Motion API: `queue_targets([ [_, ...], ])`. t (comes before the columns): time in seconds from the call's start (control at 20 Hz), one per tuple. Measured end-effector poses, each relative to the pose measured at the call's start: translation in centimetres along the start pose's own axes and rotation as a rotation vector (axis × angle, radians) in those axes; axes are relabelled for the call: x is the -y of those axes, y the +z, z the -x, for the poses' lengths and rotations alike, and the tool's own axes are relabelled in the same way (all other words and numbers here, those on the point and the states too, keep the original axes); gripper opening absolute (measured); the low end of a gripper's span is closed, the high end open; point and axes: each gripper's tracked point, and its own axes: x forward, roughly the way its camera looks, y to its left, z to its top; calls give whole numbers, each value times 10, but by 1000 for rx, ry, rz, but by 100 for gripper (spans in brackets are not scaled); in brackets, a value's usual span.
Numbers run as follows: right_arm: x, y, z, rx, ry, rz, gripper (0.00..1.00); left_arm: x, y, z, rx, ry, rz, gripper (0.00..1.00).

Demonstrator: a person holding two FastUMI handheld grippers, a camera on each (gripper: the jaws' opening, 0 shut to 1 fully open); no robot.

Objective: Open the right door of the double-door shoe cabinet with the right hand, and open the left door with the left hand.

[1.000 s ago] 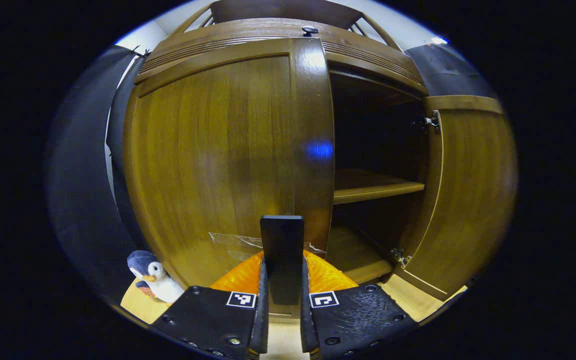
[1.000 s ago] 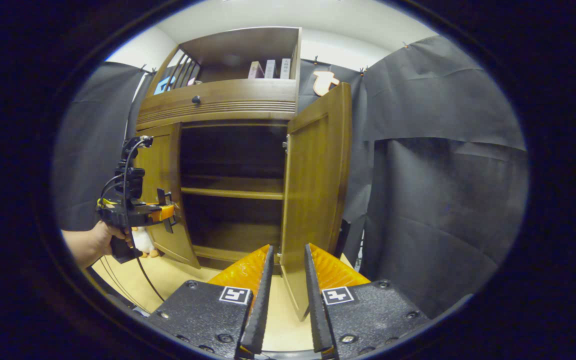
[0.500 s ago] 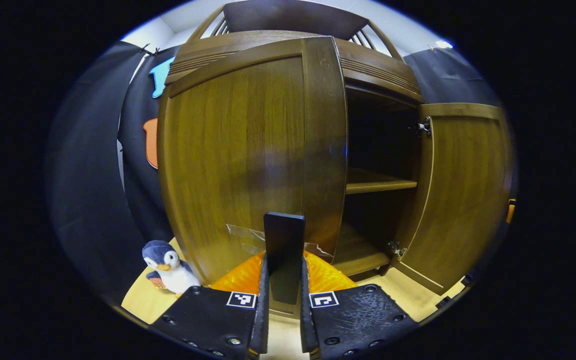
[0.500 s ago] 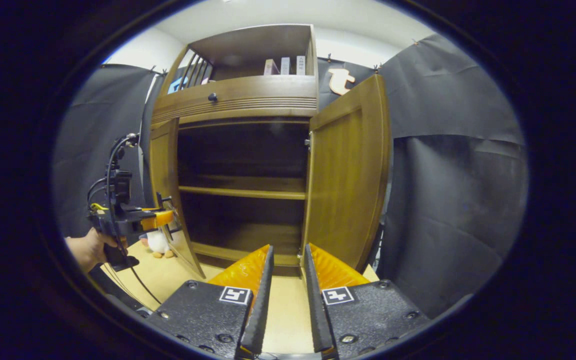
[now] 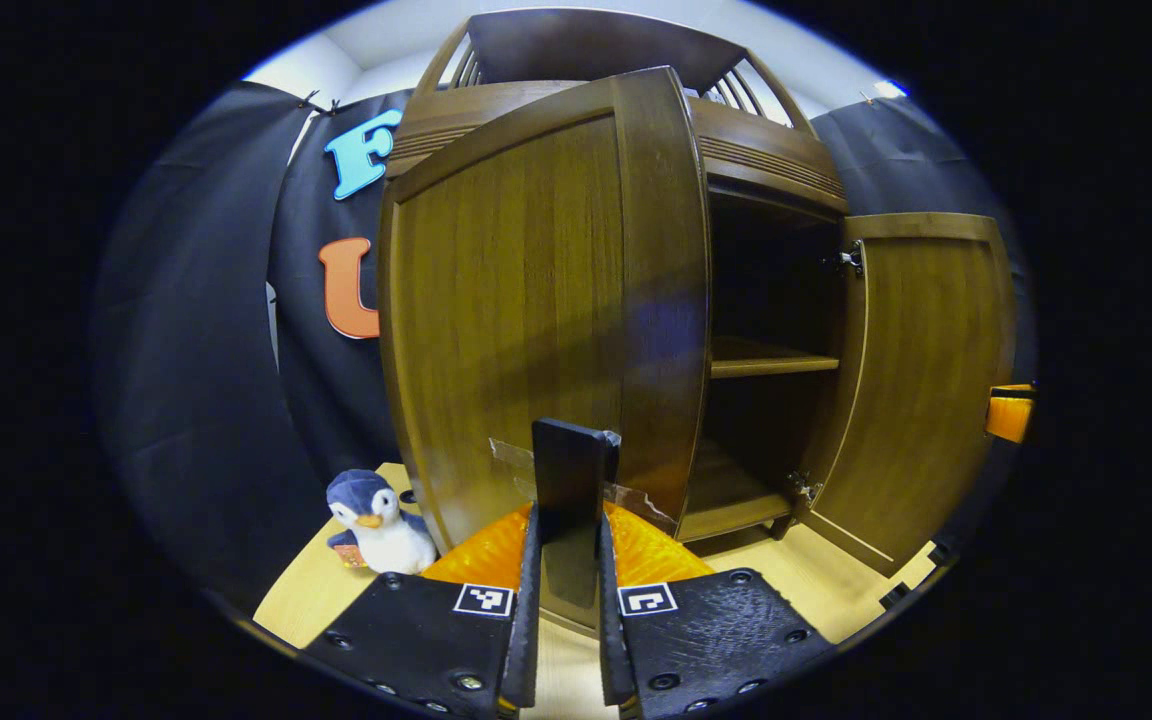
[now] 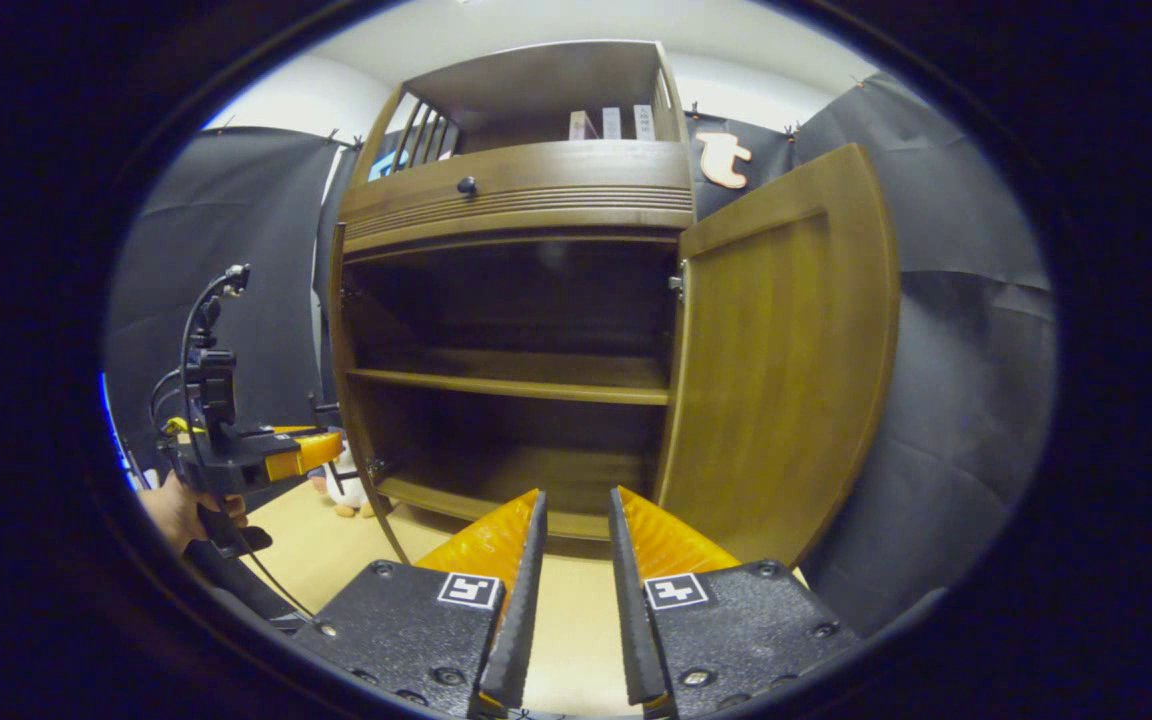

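The left gripper point(image 5: 566, 610) stays clamped on the black handle point(image 5: 568, 480) of the left door point(image 5: 526, 300), now swung wider; the right door point(image 6: 776, 350) stands fully open, the right gripper point(image 6: 568, 600) narrowly parted, empty; task nearly done.

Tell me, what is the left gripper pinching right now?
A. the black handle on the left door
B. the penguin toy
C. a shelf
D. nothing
A: in the left gripper view, the left gripper has both fingers closed on the black handle of the left door, while the penguin sits on the floor beside it.
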Motion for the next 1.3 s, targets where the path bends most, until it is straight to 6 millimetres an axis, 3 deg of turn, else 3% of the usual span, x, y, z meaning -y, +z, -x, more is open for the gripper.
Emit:
queue_targets([
  [0.2,-17,-3,-11,-18,32,2,40,-20,-3,22,-7,39,19,24],
  [0.25,-22,-3,-13,-19,41,3,55,-26,-3,27,-6,56,16,24],
  [0.55,-50,3,-27,-13,87,29,76,-61,-9,50,-9,143,8,23],
  [0.8,-65,1,-36,-25,99,39,76,-86,-11,66,-12,197,32,23],
  [0.85,-68,0,-38,-26,101,37,76,-91,-12,68,-13,204,39,30],
  [0.9,-71,0,-40,-28,105,36,76,-98,-12,71,-14,215,41,23],
  [1.05,-78,5,-48,-19,107,41,80,-114,-14,75,-19,235,52,23],
  [1.15,-80,8,-51,-12,104,47,76,-126,-17,82,-24,253,64,17],
  [1.3,-88,8,-56,-11,106,51,76,-138,-19,86,-26,255,93,17],
])
